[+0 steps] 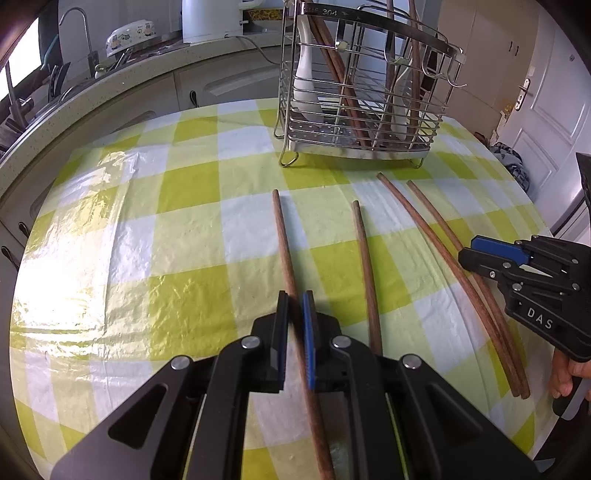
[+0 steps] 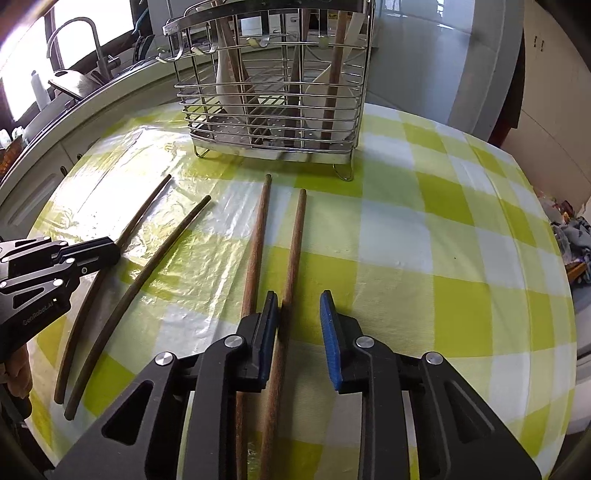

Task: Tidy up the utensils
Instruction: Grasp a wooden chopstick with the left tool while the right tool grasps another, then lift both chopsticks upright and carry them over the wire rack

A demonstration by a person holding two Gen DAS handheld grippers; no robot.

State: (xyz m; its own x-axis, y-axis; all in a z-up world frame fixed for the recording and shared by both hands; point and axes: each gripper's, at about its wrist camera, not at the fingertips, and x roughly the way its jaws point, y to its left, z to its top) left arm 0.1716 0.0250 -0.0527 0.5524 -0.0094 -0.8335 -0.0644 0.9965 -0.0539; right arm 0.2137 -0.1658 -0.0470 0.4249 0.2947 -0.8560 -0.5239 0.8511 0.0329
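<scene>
Several wooden chopsticks lie on the green-checked tablecloth (image 1: 184,229) in front of a wire utensil rack (image 1: 362,92) (image 2: 273,92) that holds white spoons and more chopsticks. My left gripper (image 1: 295,299) is shut on the leftmost chopstick (image 1: 282,240), which runs back between its pads; in the right wrist view this gripper (image 2: 110,247) shows at the left edge. My right gripper (image 2: 299,299) straddles the rightmost chopstick (image 2: 295,240). Its left pad lies against the stick and the right pad stands apart from it. A neighbouring chopstick (image 2: 256,240) lies just outside the left finger.
A kitchen counter with a faucet (image 1: 74,37) and a white kettle (image 1: 210,18) curves behind the table on the left. A white door (image 1: 546,110) stands at the right. A person's hand (image 1: 565,376) holds the right gripper near the table's right edge.
</scene>
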